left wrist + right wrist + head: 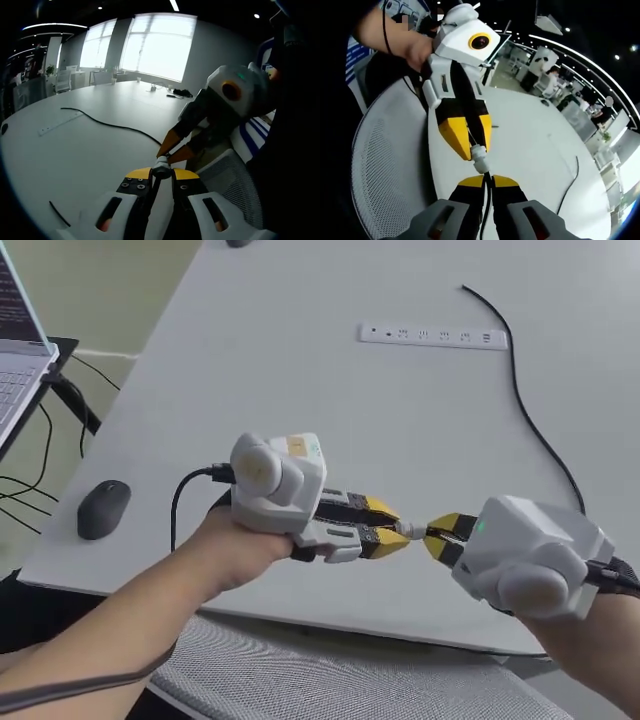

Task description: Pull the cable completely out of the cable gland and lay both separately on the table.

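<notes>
Low in the centre of the head view, above the near edge of the white table (300, 390), the two grippers meet tip to tip. The left gripper (392, 530) has its yellow jaws clamped on the small white cable gland (410, 530). In the right gripper view, the right gripper (487, 181) is pinched narrow on the thin black cable (486, 200), which seems to enter the gland still, though the joint is tiny. A power strip (432, 336) lies in the upper right, a mouse (103, 508) at the left edge
</notes>
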`<state>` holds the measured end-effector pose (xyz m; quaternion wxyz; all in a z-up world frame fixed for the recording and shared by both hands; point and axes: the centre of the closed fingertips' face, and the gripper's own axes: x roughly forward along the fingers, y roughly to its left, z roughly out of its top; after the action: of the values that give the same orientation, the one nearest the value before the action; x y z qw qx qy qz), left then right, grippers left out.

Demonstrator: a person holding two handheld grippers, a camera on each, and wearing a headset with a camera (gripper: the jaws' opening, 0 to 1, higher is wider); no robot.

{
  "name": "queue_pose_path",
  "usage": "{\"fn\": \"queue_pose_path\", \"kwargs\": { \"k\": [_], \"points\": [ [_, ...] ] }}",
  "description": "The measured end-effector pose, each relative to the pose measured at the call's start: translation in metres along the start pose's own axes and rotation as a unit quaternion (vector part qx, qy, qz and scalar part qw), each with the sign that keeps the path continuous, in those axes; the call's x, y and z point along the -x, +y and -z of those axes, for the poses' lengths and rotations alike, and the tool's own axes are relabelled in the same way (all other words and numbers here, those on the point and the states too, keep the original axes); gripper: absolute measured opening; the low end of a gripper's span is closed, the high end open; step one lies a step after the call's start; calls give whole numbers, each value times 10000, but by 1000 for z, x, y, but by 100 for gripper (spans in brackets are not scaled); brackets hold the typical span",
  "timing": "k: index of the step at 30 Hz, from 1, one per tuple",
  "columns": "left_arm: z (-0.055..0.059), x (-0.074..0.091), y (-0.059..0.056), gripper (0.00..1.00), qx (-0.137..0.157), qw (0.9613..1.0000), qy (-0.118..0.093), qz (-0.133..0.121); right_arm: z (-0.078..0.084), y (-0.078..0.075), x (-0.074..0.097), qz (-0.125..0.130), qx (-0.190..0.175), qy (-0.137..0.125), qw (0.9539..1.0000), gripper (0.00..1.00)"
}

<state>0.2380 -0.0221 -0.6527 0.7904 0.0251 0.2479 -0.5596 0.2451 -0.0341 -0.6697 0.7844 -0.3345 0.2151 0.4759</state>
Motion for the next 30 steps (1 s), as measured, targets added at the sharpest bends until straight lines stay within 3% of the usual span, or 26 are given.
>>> {"fn": "queue_pose_path", "kwargs": {
  "k": [11, 18, 26, 28, 30],
  "points": [
    [0, 2, 2, 15, -12, 10000, -5, -32, 16, -7, 2, 143, -405, 104, 9990, 0],
    [-2, 0, 0, 15, -15, 10000, -28, -29, 27, -11, 3, 229, -960, 117, 9951, 0],
    [-5, 1, -2, 15, 5, 10000, -78, -29, 51, -16, 3, 478, -1608, 192, 9856, 0],
    [-6, 1, -2, 15, -17, 10000, -82, -39, 57, -17, 2, 516, -1842, 193, 9814, 0],
    [-6, 1, -2, 15, -34, 10000, -74, -46, 62, -16, 1, 477, -2270, 173, 9726, 0]
  ]
}}
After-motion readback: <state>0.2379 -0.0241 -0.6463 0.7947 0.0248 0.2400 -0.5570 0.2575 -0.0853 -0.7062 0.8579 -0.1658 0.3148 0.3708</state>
